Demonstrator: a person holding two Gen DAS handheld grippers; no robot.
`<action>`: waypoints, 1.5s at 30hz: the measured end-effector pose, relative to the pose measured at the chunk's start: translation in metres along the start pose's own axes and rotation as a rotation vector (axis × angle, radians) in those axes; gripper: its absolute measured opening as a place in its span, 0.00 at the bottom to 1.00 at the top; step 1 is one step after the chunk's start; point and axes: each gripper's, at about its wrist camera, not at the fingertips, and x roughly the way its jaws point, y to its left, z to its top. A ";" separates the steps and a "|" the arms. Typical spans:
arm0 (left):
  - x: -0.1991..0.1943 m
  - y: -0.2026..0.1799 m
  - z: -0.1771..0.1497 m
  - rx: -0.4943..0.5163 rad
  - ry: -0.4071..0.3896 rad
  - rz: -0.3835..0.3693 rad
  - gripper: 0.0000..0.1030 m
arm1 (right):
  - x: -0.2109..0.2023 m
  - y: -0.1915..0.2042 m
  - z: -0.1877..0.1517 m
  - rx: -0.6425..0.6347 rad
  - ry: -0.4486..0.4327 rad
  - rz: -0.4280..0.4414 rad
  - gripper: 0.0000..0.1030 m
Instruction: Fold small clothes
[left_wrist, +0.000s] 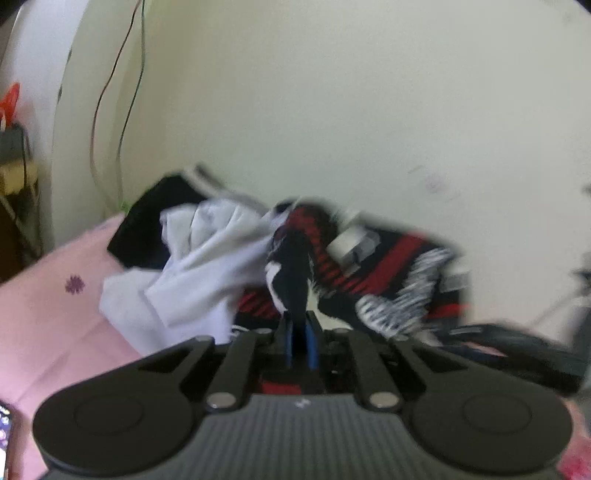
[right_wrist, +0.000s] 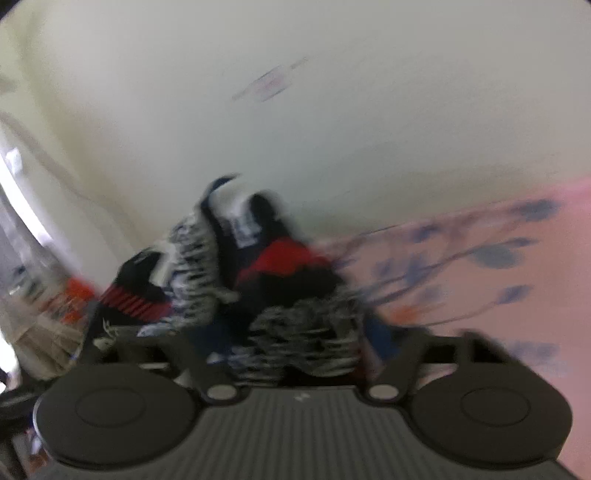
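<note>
- The pale wall (left_wrist: 332, 92) filled most of the back of both views.
- A pink sheet (left_wrist: 44, 314) with little purple flowers lay under the clothes. In the right wrist view it showed blue leaf shapes. I cannot tell if it covered a bed or a bench.
- A pile of small clothes sat on the pink sheet, close to the wall.
- A white cloth (left_wrist: 192, 273) lay crumpled on the left side of the pile, partly on top of a black cloth (left_wrist: 147, 225).
- A dark garment (left_wrist: 373, 269) with red stripes and a black-and-white zebra patch lay on the right side of the pile, touching the white cloth.
- The left gripper (left_wrist: 299, 341) pointed at the pile. Its jaws were together, with blue pads, and they pinched a dark fold of the striped garment, which rose up from them.
- The right gripper (right_wrist: 295, 354) was pressed up against the same garment (right_wrist: 284, 266). The picture was very blurry. Zebra cloth bunched between its jaws, which were close together, and they looked clamped on it.
- Thin wires (left_wrist: 122, 92) hung down the wall on the left.
- A phone edge (left_wrist: 4, 435) peeked in at the bottom left corner.
</note>
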 end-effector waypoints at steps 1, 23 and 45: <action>-0.019 0.003 -0.002 0.001 -0.014 -0.039 0.06 | 0.004 0.007 -0.001 -0.026 0.035 0.017 0.06; -0.057 0.035 -0.052 0.143 0.001 0.153 0.90 | -0.096 0.020 -0.021 -0.401 -0.045 0.018 0.64; -0.200 -0.066 0.057 0.167 -0.391 -0.085 0.07 | -0.347 0.092 0.038 -0.317 -0.573 0.019 0.02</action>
